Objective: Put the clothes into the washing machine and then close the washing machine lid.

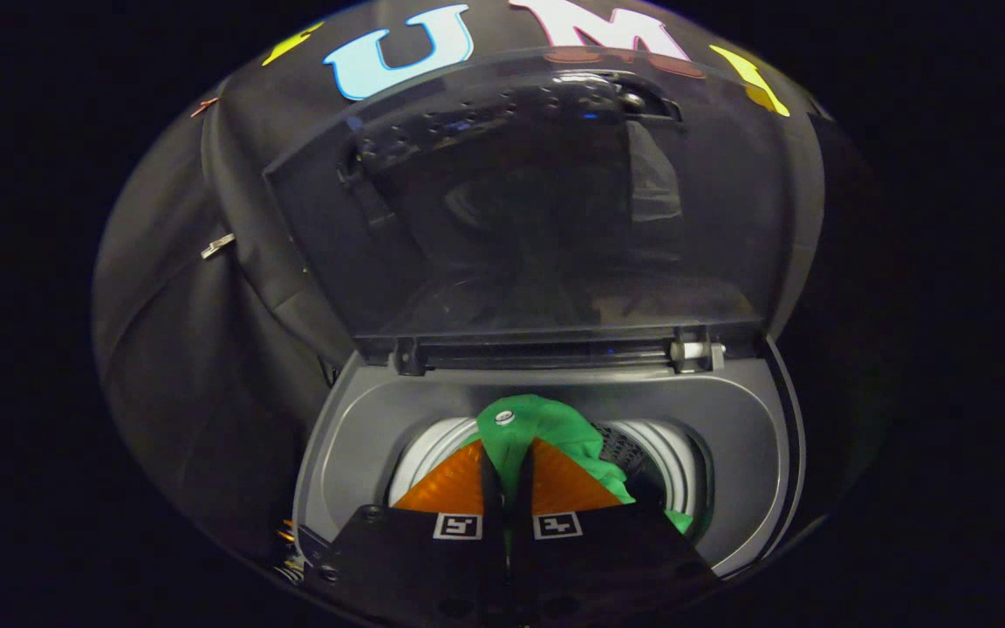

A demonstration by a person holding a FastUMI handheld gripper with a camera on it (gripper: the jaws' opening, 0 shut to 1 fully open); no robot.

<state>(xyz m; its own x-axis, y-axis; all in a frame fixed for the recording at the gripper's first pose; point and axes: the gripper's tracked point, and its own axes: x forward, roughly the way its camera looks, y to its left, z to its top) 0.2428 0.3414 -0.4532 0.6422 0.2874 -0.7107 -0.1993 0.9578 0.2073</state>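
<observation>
The lid [537, 201] stands raised at upper centre, leaving the drum opening [668, 471] unobstructed from above. The green garment [555, 432], clamped between the gripper [507, 475] fingers, occupies the opening's centre.

Gripper [507, 471]: dark screwed body, two square black-white markers.

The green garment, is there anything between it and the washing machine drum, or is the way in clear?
Nothing visible blocks it. The lid stands raised behind the opening, and the green garment, pinched in the gripper with its jaws closed on the cloth, hangs right over the drum mouth.
</observation>
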